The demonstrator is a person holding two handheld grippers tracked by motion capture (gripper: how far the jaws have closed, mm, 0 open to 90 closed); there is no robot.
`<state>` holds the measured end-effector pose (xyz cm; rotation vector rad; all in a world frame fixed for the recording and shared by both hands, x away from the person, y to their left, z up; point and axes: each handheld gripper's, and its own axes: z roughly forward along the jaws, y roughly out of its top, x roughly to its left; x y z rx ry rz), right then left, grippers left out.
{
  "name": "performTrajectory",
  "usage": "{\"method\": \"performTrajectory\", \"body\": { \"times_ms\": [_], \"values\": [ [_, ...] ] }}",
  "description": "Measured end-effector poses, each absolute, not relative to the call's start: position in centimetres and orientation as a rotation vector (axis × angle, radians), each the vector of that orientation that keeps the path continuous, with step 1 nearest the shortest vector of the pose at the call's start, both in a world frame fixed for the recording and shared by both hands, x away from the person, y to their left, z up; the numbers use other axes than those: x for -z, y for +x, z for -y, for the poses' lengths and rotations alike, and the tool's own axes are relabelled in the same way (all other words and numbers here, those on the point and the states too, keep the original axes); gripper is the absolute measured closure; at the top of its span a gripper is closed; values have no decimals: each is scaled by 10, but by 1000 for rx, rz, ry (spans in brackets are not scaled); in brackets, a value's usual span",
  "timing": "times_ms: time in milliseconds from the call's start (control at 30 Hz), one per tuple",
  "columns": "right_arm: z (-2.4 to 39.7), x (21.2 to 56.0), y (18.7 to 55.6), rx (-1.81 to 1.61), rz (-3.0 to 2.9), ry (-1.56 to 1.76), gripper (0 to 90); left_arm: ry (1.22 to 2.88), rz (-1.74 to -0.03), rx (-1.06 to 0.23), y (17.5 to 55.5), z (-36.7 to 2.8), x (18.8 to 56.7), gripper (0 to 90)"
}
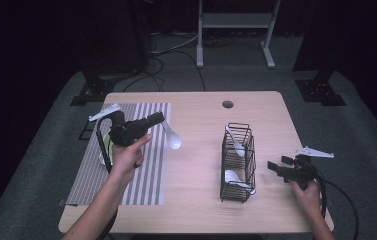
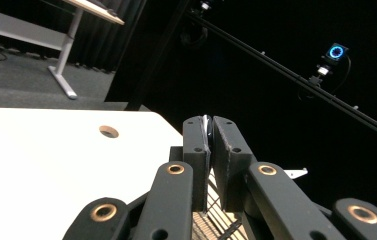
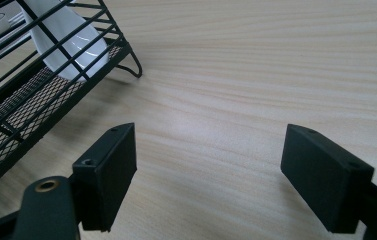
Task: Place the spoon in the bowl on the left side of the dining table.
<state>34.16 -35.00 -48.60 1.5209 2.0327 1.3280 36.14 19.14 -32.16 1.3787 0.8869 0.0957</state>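
Looks like a recording lab or motion-capture studio: dark room with black curtains, grey carpet (image 1: 36, 150), loose cables (image 1: 166, 55) running across the floor. One light wooden worktop (image 1: 201, 210) sits isolated mid-room, black stand bases (image 1: 321, 90) at its corners, a white desk frame (image 1: 236, 30) pushed to the back. Overhead black truss (image 2: 296, 75) carries a camera with a glowing blue ring (image 2: 336, 51).

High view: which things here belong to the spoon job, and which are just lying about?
In the job:
- white spoon held by the left gripper
- black wire rack, two spoons already inside
- right gripper, open beside the rack

Lying about:
- striped mat
- white-framed stand on the floor
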Motion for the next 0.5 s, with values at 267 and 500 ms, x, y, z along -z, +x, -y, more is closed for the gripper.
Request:
{"method": "performTrajectory", "body": {
  "times_ms": [267, 500],
  "values": [
    [350, 486, 342, -1323, -2034, 1520, 211, 1357, -926, -119, 363, -209, 326, 848],
    [350, 486, 342, -1321, -2034, 1521, 211, 1345, -955, -137, 365, -220, 329, 848]
  ]
}}
